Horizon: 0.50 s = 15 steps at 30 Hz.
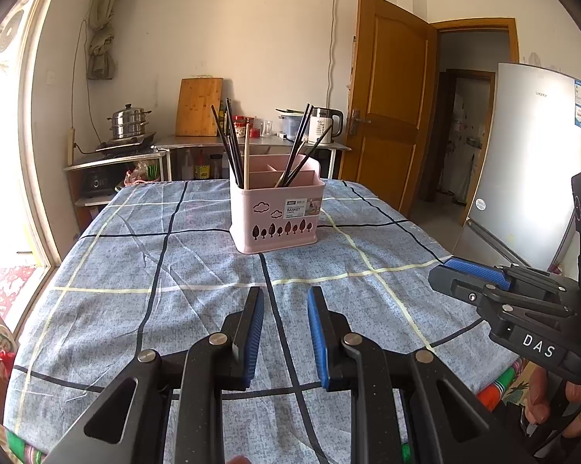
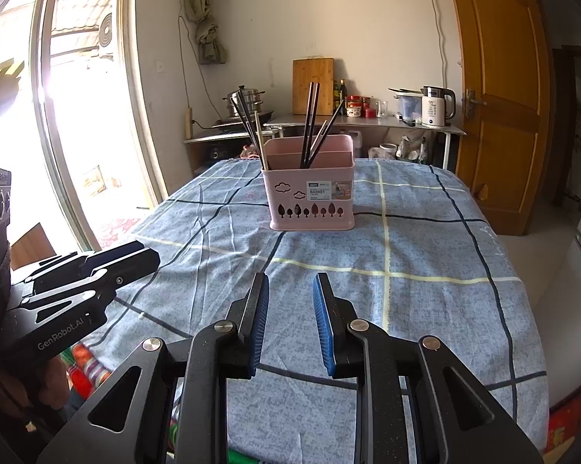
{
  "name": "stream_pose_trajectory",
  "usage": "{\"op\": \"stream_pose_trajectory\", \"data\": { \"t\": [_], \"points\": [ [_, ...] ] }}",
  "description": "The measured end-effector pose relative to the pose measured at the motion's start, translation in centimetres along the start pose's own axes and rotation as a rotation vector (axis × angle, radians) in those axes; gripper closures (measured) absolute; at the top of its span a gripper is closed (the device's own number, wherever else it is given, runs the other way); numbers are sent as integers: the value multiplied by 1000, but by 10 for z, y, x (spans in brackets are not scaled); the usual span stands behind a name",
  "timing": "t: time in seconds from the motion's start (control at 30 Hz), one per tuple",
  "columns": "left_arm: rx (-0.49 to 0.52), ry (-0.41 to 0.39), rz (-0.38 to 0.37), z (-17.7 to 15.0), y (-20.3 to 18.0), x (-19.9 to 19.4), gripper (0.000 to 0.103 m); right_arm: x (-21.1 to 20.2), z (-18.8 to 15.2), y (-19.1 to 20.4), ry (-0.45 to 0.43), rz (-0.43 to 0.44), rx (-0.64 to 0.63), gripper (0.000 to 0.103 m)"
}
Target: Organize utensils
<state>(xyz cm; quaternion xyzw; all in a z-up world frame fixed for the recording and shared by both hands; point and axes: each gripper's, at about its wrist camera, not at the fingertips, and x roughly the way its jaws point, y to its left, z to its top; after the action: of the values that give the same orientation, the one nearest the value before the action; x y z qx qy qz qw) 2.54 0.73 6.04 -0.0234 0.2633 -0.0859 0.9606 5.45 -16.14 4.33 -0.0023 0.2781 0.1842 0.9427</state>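
Note:
A pink utensil basket (image 1: pixel 277 212) stands upright on the blue checked tablecloth (image 1: pixel 174 270), far from both grippers. Several dark chopsticks (image 1: pixel 228 147) and a light wooden one lean in its compartments. It also shows in the right wrist view (image 2: pixel 310 197) with its chopsticks (image 2: pixel 311 123). My left gripper (image 1: pixel 284 297) is open and empty, low over the near part of the table. My right gripper (image 2: pixel 290 286) is open and empty, beside the left one. Each gripper shows in the other's view: the right one (image 1: pixel 445 274) and the left one (image 2: pixel 143 255).
The table (image 2: pixel 406 270) fills the foreground. Behind it stand a metal counter (image 1: pixel 252 141) with a cutting board, kettle and jars, and a stove with a steel pot (image 1: pixel 130 121). A wooden door (image 1: pixel 387 96) and a fridge (image 1: pixel 530 154) are at the right, a window (image 2: pixel 58 96) at the left.

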Motion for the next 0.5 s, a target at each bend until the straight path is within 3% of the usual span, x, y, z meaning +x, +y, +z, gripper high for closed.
{"op": "stream_pose_trajectory", "data": {
  "t": [0.5],
  "points": [
    [1, -31, 8, -8, -4, -1, 80, -4, -8, -2, -26, -15, 3, 78]
  ]
}}
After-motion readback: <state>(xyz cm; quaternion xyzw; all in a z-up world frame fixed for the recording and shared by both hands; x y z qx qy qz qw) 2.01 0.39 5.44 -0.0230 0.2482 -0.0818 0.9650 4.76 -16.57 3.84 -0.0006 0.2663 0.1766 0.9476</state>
